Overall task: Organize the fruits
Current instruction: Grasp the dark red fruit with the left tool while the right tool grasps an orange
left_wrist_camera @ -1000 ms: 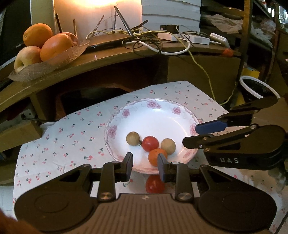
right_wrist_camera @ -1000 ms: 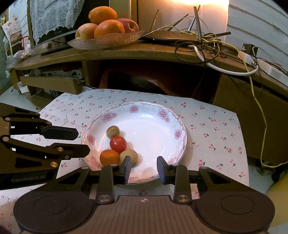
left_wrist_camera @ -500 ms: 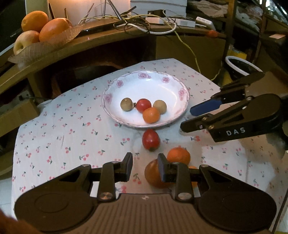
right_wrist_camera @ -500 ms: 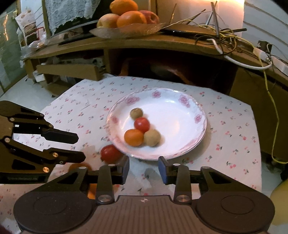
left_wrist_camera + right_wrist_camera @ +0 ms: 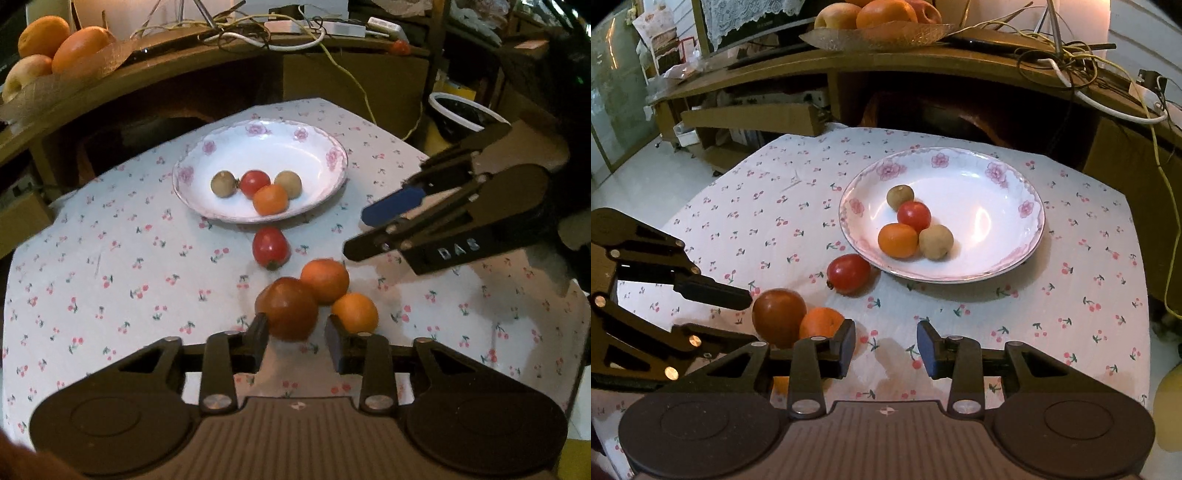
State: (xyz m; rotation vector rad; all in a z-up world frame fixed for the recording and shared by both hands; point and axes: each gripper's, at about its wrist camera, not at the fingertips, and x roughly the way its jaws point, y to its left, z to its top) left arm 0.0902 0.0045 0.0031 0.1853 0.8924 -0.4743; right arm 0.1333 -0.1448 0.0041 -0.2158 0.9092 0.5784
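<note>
A white floral plate (image 5: 314,206) (image 5: 1015,258) holds two brown round fruits, a small red tomato (image 5: 255,182) and a small orange (image 5: 270,199). On the cherry-print cloth in front of it lie a red fruit (image 5: 270,248) (image 5: 848,274), a dark red-orange fruit (image 5: 288,308) (image 5: 778,312) and two oranges (image 5: 325,280) (image 5: 355,312). My left gripper (image 5: 295,338) is open, its fingertips just short of the dark fruit. My right gripper (image 5: 886,345) is open and empty over bare cloth; it shows at the right of the left wrist view (image 5: 373,232).
A wooden shelf (image 5: 923,62) behind the table carries a glass dish of large oranges and apples (image 5: 55,48) (image 5: 879,22) and tangled cables (image 5: 1071,62). A white-rimmed bin (image 5: 461,114) stands at the far right. The table edge falls off on the left and right.
Both grippers have pulled back and up from the plate. The loose fruits on the cloth have come into full view. The left fingertips now flank the dark red-orange fruit.
</note>
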